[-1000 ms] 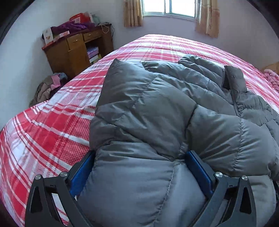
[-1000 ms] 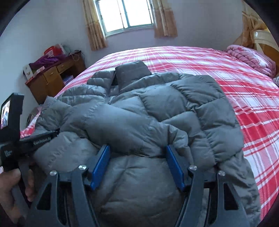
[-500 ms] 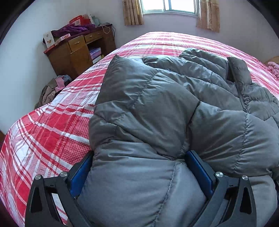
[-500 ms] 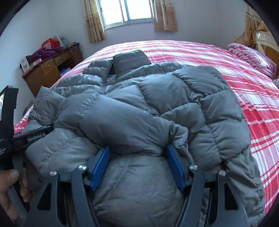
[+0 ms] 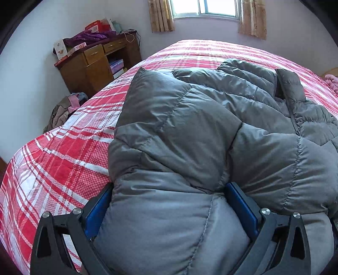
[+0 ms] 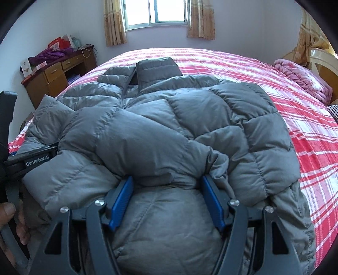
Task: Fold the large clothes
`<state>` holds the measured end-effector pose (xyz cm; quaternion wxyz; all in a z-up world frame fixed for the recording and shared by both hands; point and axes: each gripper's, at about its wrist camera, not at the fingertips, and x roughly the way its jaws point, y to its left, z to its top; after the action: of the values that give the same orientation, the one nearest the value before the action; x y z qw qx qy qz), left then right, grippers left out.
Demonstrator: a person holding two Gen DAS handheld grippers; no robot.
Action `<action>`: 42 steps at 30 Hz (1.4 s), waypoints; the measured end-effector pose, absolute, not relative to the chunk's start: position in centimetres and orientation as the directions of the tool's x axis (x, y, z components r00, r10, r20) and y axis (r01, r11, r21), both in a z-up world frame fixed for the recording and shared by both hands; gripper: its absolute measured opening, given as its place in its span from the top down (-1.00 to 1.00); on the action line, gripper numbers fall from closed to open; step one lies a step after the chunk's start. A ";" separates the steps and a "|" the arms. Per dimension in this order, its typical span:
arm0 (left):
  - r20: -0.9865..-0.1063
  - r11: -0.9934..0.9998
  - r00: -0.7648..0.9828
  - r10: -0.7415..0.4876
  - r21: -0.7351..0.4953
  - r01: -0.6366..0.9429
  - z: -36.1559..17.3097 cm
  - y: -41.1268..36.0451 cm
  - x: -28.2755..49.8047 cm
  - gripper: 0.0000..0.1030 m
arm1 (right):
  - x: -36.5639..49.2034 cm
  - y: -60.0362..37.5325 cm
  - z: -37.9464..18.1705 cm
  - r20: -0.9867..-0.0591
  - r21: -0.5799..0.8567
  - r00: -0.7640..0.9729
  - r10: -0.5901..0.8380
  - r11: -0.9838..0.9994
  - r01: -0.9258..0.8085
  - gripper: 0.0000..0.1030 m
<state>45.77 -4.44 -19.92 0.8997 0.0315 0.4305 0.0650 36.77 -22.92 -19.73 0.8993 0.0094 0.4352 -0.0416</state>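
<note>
The left gripper and right gripper each squeeze a fat bunch of the puffy grey quilted jacket on the red checked bed, lifting its bottom edge; next, I think, carry it toward the collar.

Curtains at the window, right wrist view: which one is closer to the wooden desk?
The left curtain; the wooden desk stands below and left of it. The other curtain hangs right of the window.

The jacket is matt quilted cloth, the bedspread coarse-woven, the cabinet seemingly varnished wood.
</note>
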 end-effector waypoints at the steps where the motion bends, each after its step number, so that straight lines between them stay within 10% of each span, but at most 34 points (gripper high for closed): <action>1: -0.771 0.990 0.621 0.143 0.112 -0.090 -19.9 -4.4 45.7 -0.98 | 36.8 -22.9 -19.7 -0.784 -0.025 0.617 -0.071 0.996 0.083 -0.36; 19: -0.798 0.990 0.587 0.135 0.131 -0.049 -19.0 -4.3 45.6 -0.98 | 37.0 -22.5 -19.9 -0.790 -0.057 0.605 -0.095 0.995 0.082 -0.38; 25: -0.748 0.994 0.661 0.061 0.104 0.026 -11.0 -2.7 43.2 -0.98 | 36.5 -24.4 -16.4 -0.807 0.093 0.586 0.076 0.996 -0.001 -0.71; 28: -0.748 0.998 0.663 0.039 0.060 0.010 -8.9 -2.6 46.3 -0.98 | 37.3 -25.6 -12.7 -0.752 0.036 0.658 0.034 0.999 -0.010 -0.99; 42: -0.857 0.996 0.514 -0.046 -0.079 -0.042 -10.2 -8.3 68.8 -0.98 | 58.7 -31.7 -12.0 -0.824 0.116 0.567 0.016 0.983 0.140 -1.00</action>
<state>68.82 -8.32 -10.16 0.8688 -0.0446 0.4932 -0.0013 58.71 -31.70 -11.99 0.8810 0.0841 0.4642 -0.0350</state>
